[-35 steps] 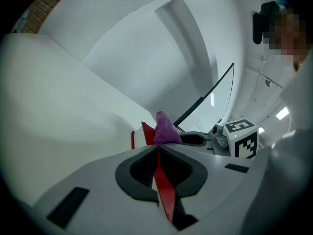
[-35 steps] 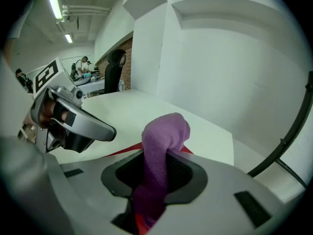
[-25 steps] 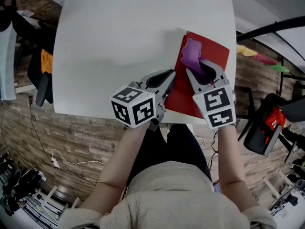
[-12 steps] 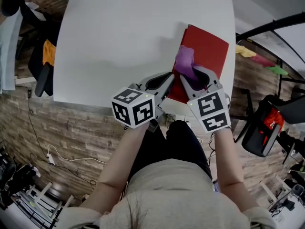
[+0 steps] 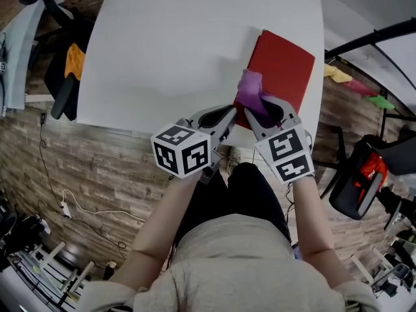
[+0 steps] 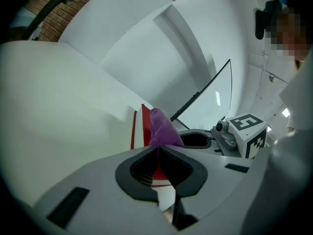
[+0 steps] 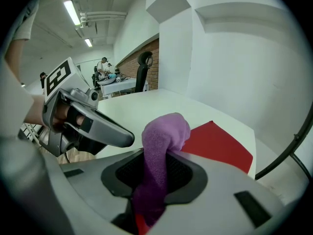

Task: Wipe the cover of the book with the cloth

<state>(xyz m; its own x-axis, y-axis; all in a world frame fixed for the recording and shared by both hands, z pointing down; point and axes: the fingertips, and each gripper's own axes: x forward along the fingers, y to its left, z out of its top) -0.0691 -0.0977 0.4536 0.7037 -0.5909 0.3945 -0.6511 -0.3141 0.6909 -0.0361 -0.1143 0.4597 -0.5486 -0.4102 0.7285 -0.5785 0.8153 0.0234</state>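
And there was the right gripper, parked on the near end of the book, fingers clenched hard on the purple cloth. The cloth bulged out ahead of the fingertips and sat right on the red cover, at the book's near-left part.

The left gripper was tucked in at the book's near-left corner, just beside the right one. Its fingers were pressed together with a sliver of red caught between the pads, so it looked to be grasping the book's edge, pinning it down for the wipe.

The book itself lay flat and closed on the white counter, with the counter's edge just short of the book's near end. Its long axis ran away from the person and leaned a little to the right.

Here was the relation that mattered: nearly all the bare cover stretched ahead of the right fingers, straight along that long axis toward the book's far-right corner. The right gripper was the one over the cover, while the left only reached the corner. So the next stroke looked like a push forward and slightly right, cloth kept flat, left holding firm so the book would not slide.
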